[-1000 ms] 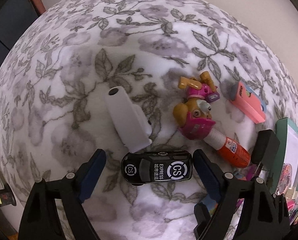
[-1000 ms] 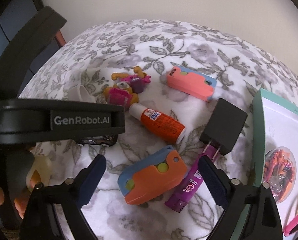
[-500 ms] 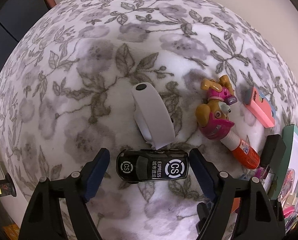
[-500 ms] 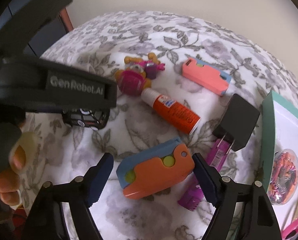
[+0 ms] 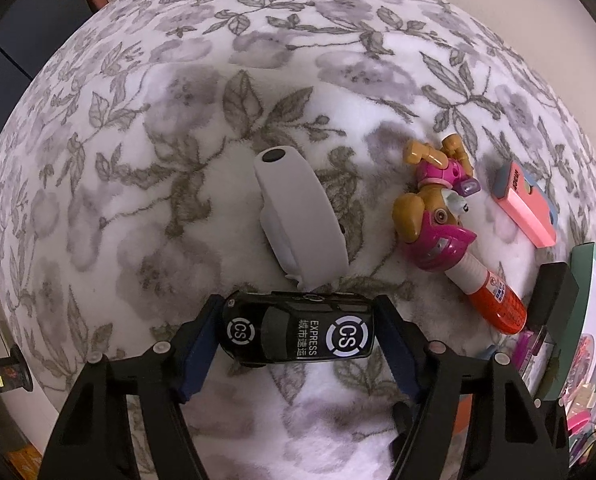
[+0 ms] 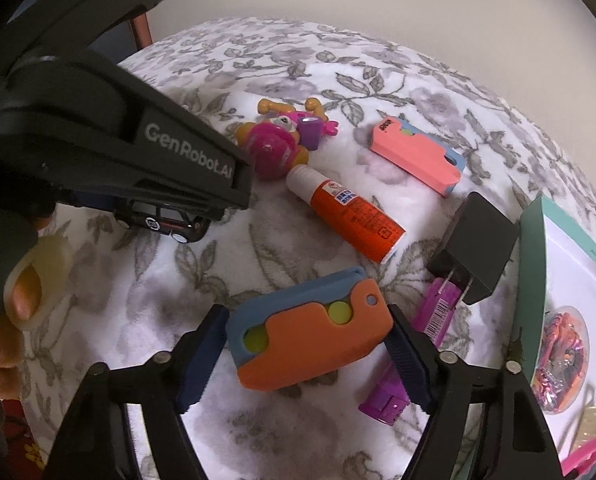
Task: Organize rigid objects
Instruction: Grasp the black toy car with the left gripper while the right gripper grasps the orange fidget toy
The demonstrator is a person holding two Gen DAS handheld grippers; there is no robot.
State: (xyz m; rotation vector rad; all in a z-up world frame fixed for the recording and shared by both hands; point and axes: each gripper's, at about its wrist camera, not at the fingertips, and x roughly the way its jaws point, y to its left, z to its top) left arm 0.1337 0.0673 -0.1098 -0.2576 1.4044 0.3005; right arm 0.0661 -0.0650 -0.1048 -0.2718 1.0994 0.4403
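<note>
While both claws are closing, each one is seen with a toy lying crosswise between its pads. The left claw (image 5: 298,334) is pointed straight down over a black toy car (image 5: 298,334), whose two ends are met, or all but met, by the blue pads; a firm clench cannot be told. The car rests on a flowered blanket (image 5: 178,140), just below a white case (image 5: 298,220). The right claw (image 6: 307,344) is set around an orange and blue block (image 6: 311,338); its pads are close against the block's short ends, though true pressure cannot be judged. Beside the block a purple tube (image 6: 437,312), a black charger (image 6: 477,244) and a glue stick (image 6: 345,212) are seen.
</note>
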